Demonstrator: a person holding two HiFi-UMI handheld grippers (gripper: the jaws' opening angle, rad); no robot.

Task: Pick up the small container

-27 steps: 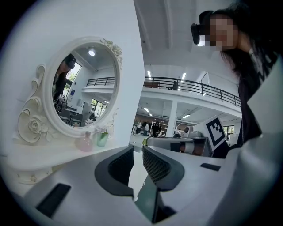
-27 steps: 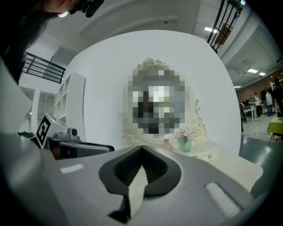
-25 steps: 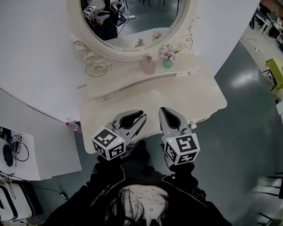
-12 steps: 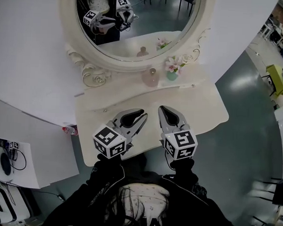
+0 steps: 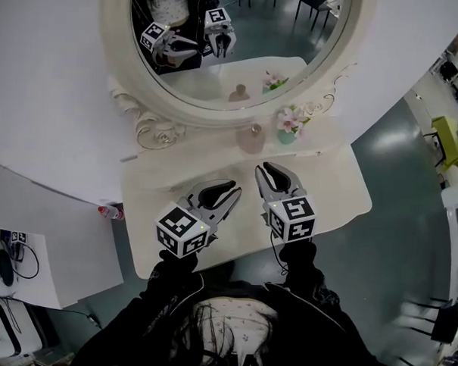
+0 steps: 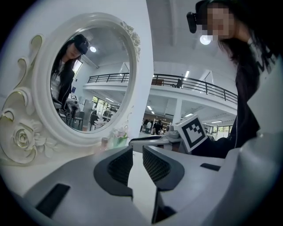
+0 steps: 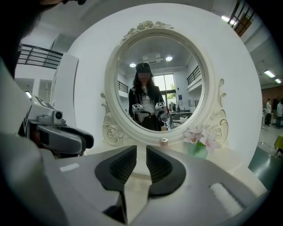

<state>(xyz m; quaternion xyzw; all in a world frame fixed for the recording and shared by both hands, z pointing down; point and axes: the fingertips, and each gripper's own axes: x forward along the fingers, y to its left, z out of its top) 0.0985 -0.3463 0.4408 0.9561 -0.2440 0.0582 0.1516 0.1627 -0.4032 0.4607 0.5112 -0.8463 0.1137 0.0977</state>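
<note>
I read the task as barely begun: nothing is lifted yet, and the whole reach, grip and lift are left to do. The small container (image 5: pixel 251 138) (a pinkish little pot with a cap, as far as I can make out) stands upright on the raised shelf (image 5: pixel 200 151) at the foot of the oval mirror (image 5: pixel 281 36), just beside a green vase of flowers (image 5: pixel 287 128); neither tool touches it.

My right hand-held gripper (image 5: pixel 265 171) hangs over the bench (image 5: pixel 327 183), pointed toward that shelf, with the container ahead of it and slightly to its right in the right gripper view. Its jaws have just been opening and stand a little apart, with only bare bench top showing through the gap. To my eye they will need to part wider before they can straddle the pot.

My left hand-held gripper (image 5: pixel 233 194) sits alongside, near the right one but not touching it. Its jaws are pressed together on nothing, and it is angled across toward its neighbour; I judge it has no part in this pick.

What remains: carry the right tool forward to the shelf, set a jaw on each side of the container without nudging the vase, close, and lift.
</note>
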